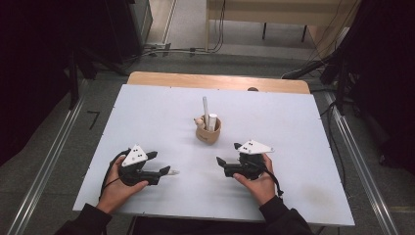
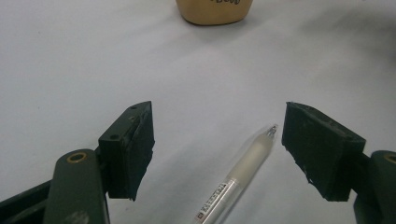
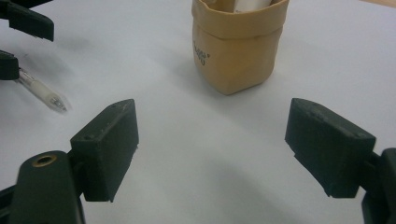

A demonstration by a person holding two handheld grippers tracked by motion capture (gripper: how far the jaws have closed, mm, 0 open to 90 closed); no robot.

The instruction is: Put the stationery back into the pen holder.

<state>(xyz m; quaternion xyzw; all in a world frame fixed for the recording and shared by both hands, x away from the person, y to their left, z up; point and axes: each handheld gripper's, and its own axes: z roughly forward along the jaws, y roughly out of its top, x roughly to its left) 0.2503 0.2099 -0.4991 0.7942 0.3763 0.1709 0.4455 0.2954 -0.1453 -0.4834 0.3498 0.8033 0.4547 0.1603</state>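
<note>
Pen position: flat on the white bench, between the spread jaws of the left tongs, nearer the right-hand jaw in the left gripper view and touching neither jaw. Its clear tip points away from the hand, toward the tan pouch farther up the bench.

Items, largest first:

1. Bench: white top, with a bare wooden strip along the far edge.
2. Left tongs: held in the person's left hand at the near left of the bench. Jaws wide apart, gripping nothing.
3. Right tongs: held in the right hand at the near right, well apart from the left tongs. In the right gripper view the right tongs stand wide, with bare bench between the jaws.
4. Tan pouch: upright near the bench centre, beyond both tongs, holding 2 white stick-like items on end.
5. Pen: its tip protrudes past the left tongs toward the bench centre.
</note>
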